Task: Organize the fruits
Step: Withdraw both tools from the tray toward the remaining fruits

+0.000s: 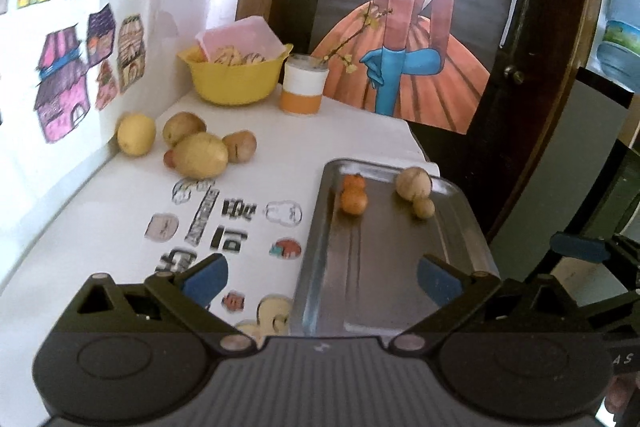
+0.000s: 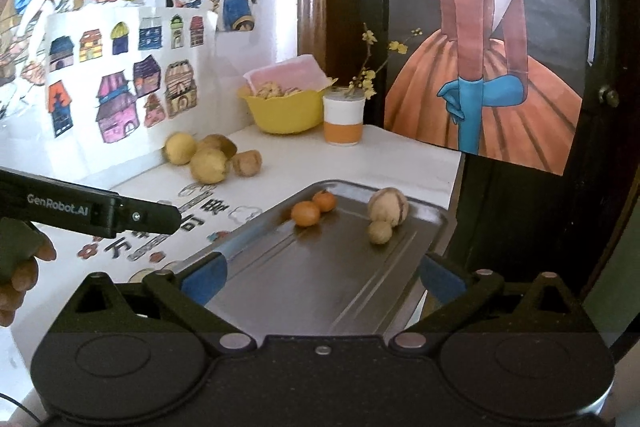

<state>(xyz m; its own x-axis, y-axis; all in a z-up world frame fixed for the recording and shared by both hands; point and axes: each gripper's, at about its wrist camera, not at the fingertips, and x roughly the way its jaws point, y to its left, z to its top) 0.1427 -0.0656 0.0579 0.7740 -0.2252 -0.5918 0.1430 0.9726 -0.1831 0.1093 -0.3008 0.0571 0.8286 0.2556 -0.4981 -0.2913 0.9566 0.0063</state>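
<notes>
On the counter (image 1: pixel 360 143), fruit waited beside the tray (image 1: pixel 400 267)
Yellow fruits (image 1: pixel 200 155) lay ahead-left, nearer the left hand-held gripper (image 1: pixel 320 281); both hand-held grippers, right (image 2: pixel 322 281) included, gaped wide, empty

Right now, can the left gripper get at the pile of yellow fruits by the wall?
Probably yes. The left gripper is open and empty, and only bare tabletop with flat stickers lies before the yellow fruits.
</notes>
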